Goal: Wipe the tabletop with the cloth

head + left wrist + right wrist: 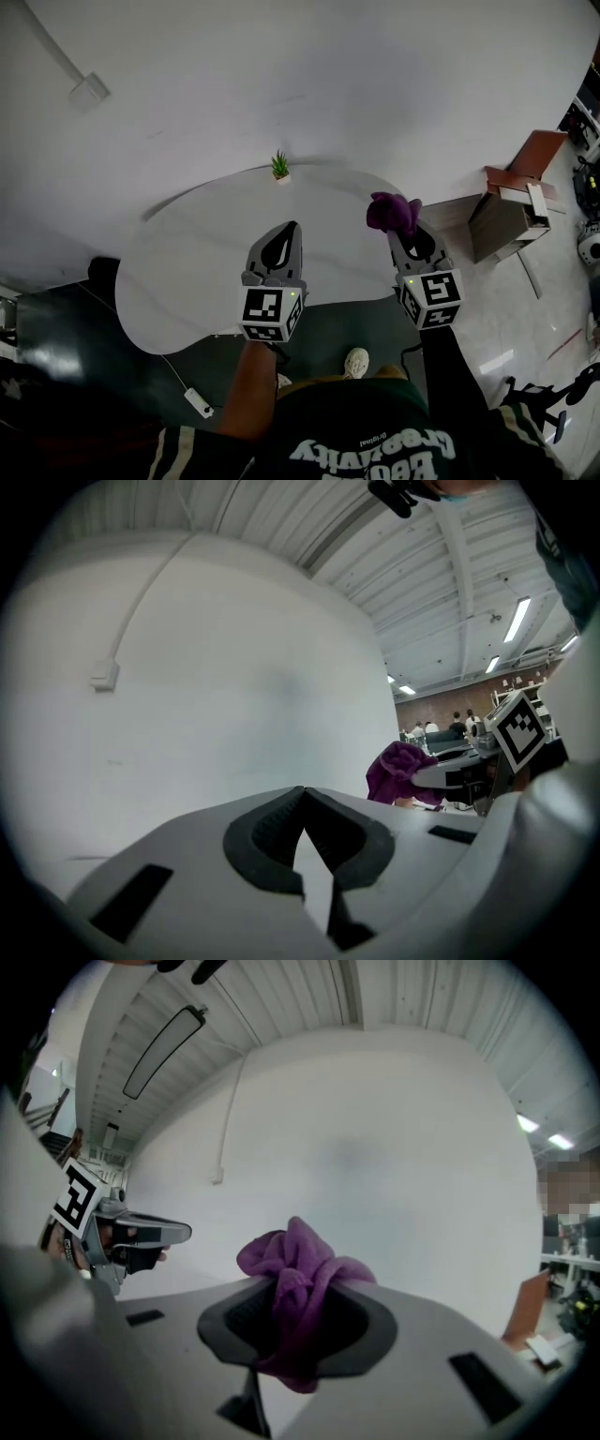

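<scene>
**Item 1. Tabletop [187, 272].** Pale, with a rounded outline. A small plant [279, 168] stands at its far edge by the wall. I place every other item relative to the plant.

**Item 2. Left gripper [290, 231].** It is on my side of the plant, over the tabletop. The fingers are closed tip to tip with nothing between them.

**Item 3. Cloth [392, 213].** Purple and bunched, to the right of the plant and nearer me, over the tabletop's right end. The right gripper [409, 240] holds it, fingers narrowed on its middle. A knot stands out past the tips and a tail hangs below.

**Item 4. Wooden stand [514, 211].** Far right of the plant, off the table, on the floor.

**Step in hand (my reading).** The cloth is carried but not yet pressed to the surface.
- I would tip the right gripper down so the bunch meets the top, not the jaw tips.
- I would start at the right end and sweep leftward in overlapping passes, going round the plant.
- I would keep the left gripper lifted clear.

**Views.**
- Only the head view shows the tabletop and plant.
- Both gripper views face the wall and ceiling, so neither shows how high the cloth rides.
- Only the right gripper view shows the grip and the hanging tail.
- The left gripper view shows its own closed tips and the cloth from the side.
</scene>
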Available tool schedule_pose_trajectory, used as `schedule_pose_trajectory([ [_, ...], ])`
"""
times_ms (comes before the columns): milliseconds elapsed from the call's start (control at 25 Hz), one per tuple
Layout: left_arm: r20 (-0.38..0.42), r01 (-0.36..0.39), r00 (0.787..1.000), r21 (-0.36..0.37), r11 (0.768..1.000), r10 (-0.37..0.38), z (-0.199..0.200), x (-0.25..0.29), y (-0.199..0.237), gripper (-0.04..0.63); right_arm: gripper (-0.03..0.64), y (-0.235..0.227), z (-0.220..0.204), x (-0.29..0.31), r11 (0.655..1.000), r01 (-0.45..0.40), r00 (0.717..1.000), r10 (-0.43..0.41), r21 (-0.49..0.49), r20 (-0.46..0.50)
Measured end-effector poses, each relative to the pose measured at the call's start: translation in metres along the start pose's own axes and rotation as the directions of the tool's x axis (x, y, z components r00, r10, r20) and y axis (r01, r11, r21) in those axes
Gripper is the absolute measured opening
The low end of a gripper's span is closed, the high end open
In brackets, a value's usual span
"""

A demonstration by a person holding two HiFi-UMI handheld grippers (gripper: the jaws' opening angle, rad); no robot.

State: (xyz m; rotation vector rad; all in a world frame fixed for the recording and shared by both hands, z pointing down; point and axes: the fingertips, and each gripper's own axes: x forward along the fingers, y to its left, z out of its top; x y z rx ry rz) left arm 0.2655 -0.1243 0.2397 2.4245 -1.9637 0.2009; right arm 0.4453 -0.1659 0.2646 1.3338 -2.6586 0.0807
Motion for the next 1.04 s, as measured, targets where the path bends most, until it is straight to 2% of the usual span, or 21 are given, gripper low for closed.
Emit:
schedule_pose_trajectory([
  [120, 0.036, -0.022, 0.999, -0.004, 1.0, 0.022, 0.018, -0.01, 0.012, -0.005, 0.109, 0.01, 0.019, -0.002, 0.998, -0.014, 0.999, 0.016, -0.054, 0.028],
  [360, 0.076, -0.045, 0.996, 0.012, 0.999, 0.044, 0.035, -0.024, 0.021, -0.005, 0.109, 0.024, 0.035, -0.005, 0.996, -0.034, 0.997, 0.04, -0.085, 0.064],
  [800, 0.093, -0.067, 0.994, 0.022, 0.998, 0.064, 0.045, -0.049, 0.03, -0.005, 0.109, 0.04, 0.046, -0.008, 0.996, -0.047, 0.995, 0.053, -0.08, 0.085],
  [1040, 0.105, -0.053, 0.993, 0.031, 0.998, 0.05, 0.048, -0.062, 0.034, -0.005, 0.109, 0.053, 0.045, -0.007, 0.996, -0.044, 0.995, 0.05, -0.075, 0.086],
])
